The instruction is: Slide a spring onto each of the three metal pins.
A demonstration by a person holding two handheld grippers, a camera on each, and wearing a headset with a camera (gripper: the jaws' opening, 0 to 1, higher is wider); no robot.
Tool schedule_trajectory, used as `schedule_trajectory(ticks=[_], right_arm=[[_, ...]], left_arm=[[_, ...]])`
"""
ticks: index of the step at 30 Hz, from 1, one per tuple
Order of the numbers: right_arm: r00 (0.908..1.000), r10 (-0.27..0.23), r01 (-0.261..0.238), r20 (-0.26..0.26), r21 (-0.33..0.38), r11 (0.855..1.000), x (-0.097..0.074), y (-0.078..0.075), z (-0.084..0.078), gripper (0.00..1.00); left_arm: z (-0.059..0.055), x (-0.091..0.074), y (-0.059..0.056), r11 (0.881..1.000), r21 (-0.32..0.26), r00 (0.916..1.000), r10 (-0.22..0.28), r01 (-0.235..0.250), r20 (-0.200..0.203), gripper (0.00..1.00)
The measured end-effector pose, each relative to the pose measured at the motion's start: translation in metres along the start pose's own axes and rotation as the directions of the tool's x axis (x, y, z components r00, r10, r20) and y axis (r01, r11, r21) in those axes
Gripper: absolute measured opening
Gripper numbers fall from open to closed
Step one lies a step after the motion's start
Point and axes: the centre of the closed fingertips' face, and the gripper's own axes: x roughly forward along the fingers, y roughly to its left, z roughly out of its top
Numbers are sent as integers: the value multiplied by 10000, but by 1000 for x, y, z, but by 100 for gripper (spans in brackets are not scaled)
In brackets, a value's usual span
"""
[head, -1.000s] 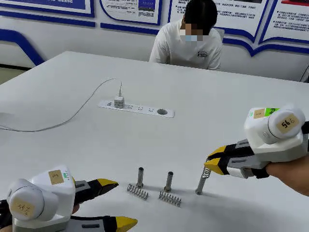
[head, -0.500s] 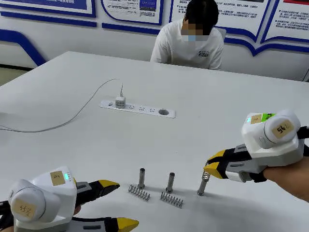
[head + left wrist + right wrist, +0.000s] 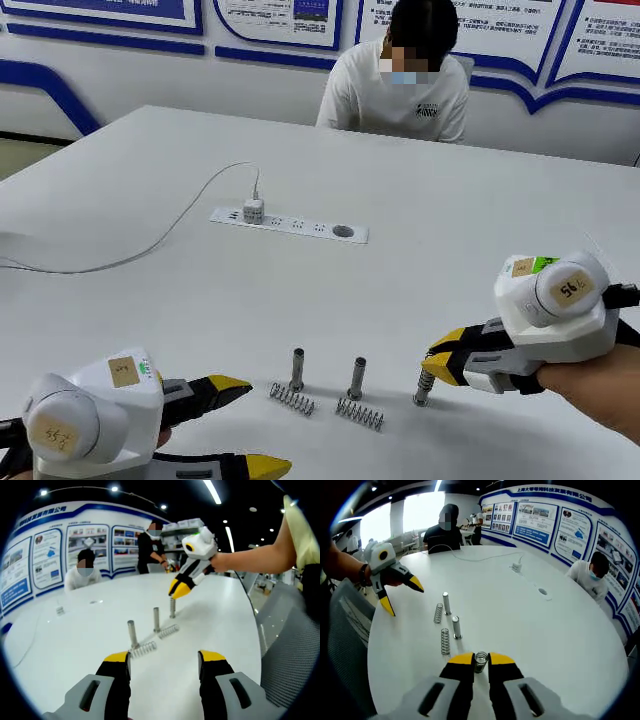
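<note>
The first spring is going on: the right claw [image 3: 432,362] is closed around a spring [image 3: 480,661] threaded over the right-hand pin [image 3: 421,393] in the head view, its long axis upright along the pin. Next comes releasing it, then fetching one of the loose springs [image 3: 291,399] lying flat on the counter [image 3: 200,300] beside the bare pins [image 3: 297,368]. The left claw [image 3: 262,425] hangs wide open and empty.

Spring [image 3: 480,661] between jaws of right gripper [image 3: 481,658]
</note>
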Motion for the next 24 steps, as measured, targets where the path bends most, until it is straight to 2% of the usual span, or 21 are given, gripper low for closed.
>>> schedule_trajectory(ticks=[13, 24], right_arm=[[9997, 20, -15, -247, 215, 9998, 9, 1, -11, 12], [9999, 3, 3, -167, 334, 9994, 10, 3, -12, 15]], left_arm=[[-4, 0, -1, 10000, -62, 10000, 15, -16, -41, 55], [-3, 1, -2, 10000, -66, 10000, 11, -11, -6, 55]])
